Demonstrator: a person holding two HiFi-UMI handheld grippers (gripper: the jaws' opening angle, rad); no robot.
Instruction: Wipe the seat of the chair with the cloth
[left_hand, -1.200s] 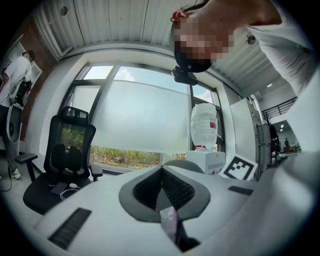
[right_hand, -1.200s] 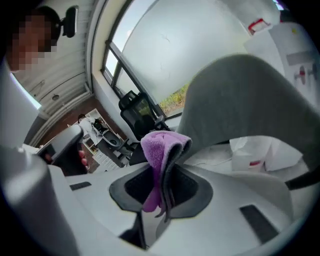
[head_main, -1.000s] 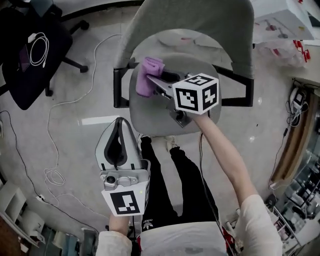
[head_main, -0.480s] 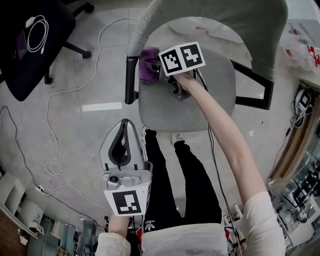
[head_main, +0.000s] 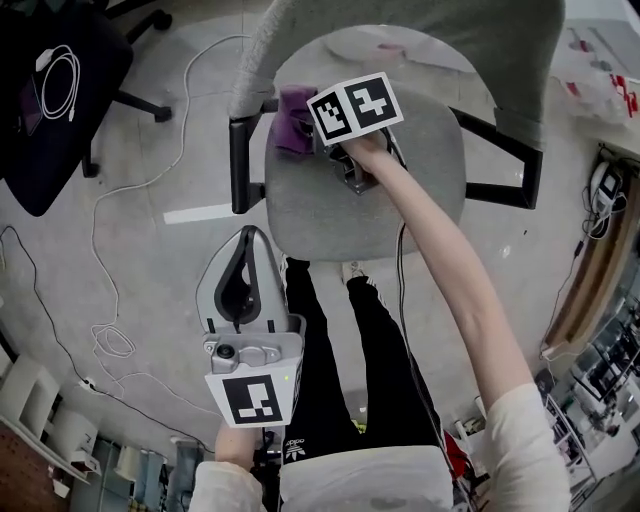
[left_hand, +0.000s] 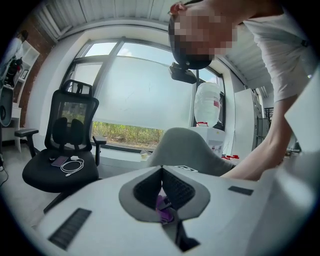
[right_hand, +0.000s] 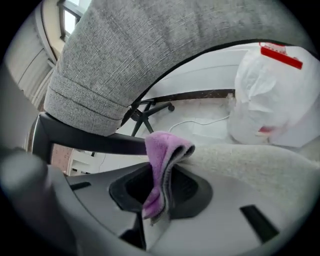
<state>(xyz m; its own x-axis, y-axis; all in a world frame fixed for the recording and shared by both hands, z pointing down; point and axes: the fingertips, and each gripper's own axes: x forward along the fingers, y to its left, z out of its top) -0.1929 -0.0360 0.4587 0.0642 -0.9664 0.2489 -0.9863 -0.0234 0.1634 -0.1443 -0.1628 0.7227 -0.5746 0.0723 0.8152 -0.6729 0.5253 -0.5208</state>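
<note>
Purple cloth (right_hand: 162, 165) is pinched in the right gripper (head_main: 312, 140), jaws clamped on a folded bunch of it. The top of the fold flops out over the grey fabric seat (head_main: 340, 215). From the head view it sits at the back-left corner of the seat, right next to the black armrest (head_main: 238, 165) on that side and tucked under the grey backrest (right_hand: 150, 50). The cloth looks like it's touching the seat surface there, though I can't say how hard it's pressed down.

The person's bare arm reaches diagonally across the seat to get there, with the marker cube sitting above the seat's rear half.

The left gripper (head_main: 243, 262) is off the seat altogether, just past its front edge over the floor, beside the person's black-trousered legs (head_main: 370, 360). Its jaws are pressed together with nothing in them; the bit of purple you see through them in its own view is just the cloth further away.

Well off to the seat's left there's a black office chair (head_main: 50, 110) with a coiled white cable (head_main: 55, 80) lying on it. Behind the seat, the right gripper view shows a white plastic bag (right_hand: 270, 100).
</note>
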